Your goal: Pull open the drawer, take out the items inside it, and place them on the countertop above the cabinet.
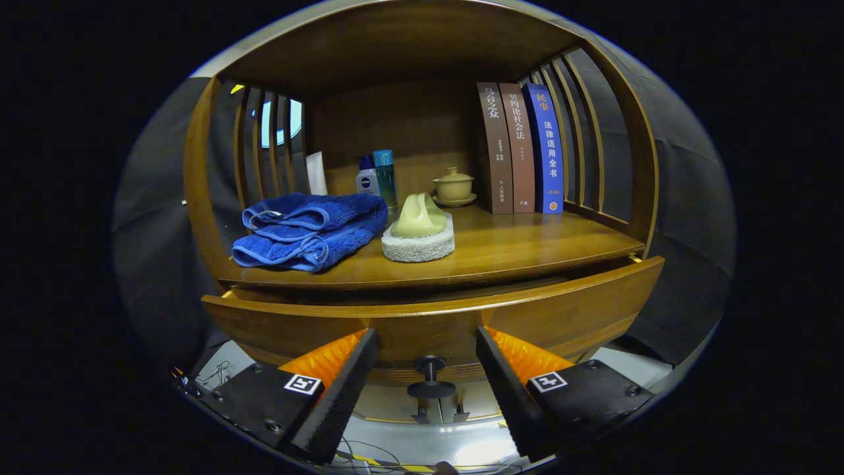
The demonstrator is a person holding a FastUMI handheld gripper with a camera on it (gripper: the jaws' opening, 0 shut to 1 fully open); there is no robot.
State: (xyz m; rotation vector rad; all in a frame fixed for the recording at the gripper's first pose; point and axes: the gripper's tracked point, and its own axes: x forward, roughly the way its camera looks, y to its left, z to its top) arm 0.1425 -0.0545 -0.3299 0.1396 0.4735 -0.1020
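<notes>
So the tongs [427, 376] sit level at bottom centre, fingers spread wide either side of the knob [429, 379], not gripping it; drawer [435, 323] slightly pulled out; blue towel [310, 231] and sponge [419, 234] on the desk [527, 247] above.

We see three upright books [521, 148], a lidded teacup [453, 185], two bottles [378, 175] and a white tube [316, 173] at the back.

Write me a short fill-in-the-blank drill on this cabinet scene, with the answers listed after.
1. The gripper fingers stand ____ on either side of the drawer knob.
2. The folded towel on the countertop is ____ in colour.
3. ____ books stand upright beside the lidded cup.

Answers: open; blue; Three
</notes>
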